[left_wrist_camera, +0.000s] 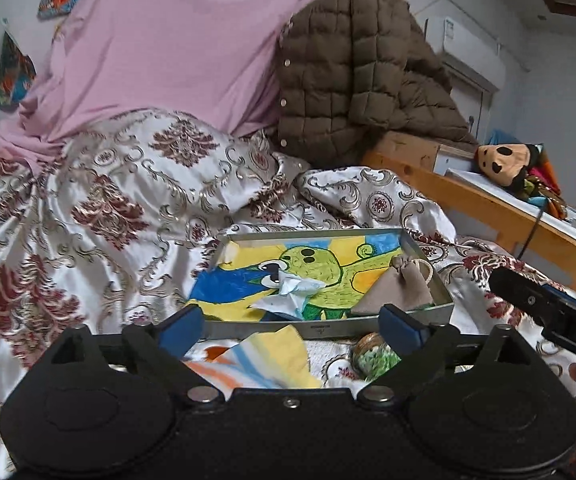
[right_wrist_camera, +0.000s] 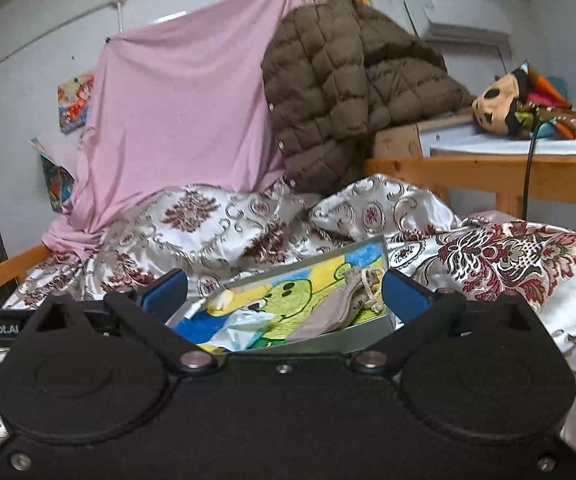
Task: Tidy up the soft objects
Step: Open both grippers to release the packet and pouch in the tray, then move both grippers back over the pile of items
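Lying loose on the bedspread [left_wrist_camera: 68,216] just outside the tray's [left_wrist_camera: 328,326] near wall, the striped cloth [left_wrist_camera: 272,356] sits directly between your empty, wide-spread left gripper [left_wrist_camera: 292,326], nearer than your equally wide, empty right gripper [right_wrist_camera: 284,300].

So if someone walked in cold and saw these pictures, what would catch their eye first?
Probably the metal tray on the patterned bedspread, lined with a bright cartoon turtle drawing, with a small grey drawstring pouch and a crumpled pale cloth lying in it. Behind it a big pink sheet hangs on the wall, with a brown puffer jacket draped to its right. Both grippers, left and right, are open and empty.
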`<state>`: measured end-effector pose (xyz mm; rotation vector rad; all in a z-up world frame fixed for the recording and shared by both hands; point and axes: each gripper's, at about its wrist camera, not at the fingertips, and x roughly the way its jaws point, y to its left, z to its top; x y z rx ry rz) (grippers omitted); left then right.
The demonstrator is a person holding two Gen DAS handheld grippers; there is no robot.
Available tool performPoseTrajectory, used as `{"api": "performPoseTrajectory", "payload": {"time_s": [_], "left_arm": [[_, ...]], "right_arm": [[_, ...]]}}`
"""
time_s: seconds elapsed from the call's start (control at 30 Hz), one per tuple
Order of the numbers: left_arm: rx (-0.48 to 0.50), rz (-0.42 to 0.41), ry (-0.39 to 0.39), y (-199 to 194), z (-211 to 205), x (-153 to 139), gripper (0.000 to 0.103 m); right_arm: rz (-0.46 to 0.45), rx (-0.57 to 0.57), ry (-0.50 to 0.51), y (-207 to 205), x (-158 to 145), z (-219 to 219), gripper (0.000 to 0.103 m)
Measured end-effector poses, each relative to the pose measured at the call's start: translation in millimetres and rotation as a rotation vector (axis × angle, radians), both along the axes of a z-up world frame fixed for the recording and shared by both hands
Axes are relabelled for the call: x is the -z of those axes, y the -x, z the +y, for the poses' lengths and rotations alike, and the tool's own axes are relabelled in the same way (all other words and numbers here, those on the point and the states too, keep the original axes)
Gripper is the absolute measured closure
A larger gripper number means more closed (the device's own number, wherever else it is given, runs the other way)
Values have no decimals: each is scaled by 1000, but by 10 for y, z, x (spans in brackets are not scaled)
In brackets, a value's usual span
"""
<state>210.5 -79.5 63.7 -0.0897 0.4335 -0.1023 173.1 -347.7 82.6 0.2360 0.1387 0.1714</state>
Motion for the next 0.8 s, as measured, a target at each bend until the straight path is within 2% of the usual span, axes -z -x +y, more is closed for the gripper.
{"api": "performPoseTrajectory", "payload": {"time_s": [0.17, 0.4, 0.5, 0.67, 0.8], "left_arm": [[9, -22, -14, 389, 144, 61, 4], [25, -1, -54, 805, 374, 190, 1], [31, 30, -48, 931, 505, 270, 1], [68, 110, 11, 1041, 680, 428, 1], [103, 120, -15, 1104, 710, 537, 1]], "right_arm": [[-20, 15, 12, 299, 26, 70, 1], [31, 21, 63, 573, 76, 185, 1], [42, 21, 138, 679, 115, 335, 1], [65, -11, 260, 885, 149, 619, 1], [104, -8, 349, 984, 197, 788, 1]]}}
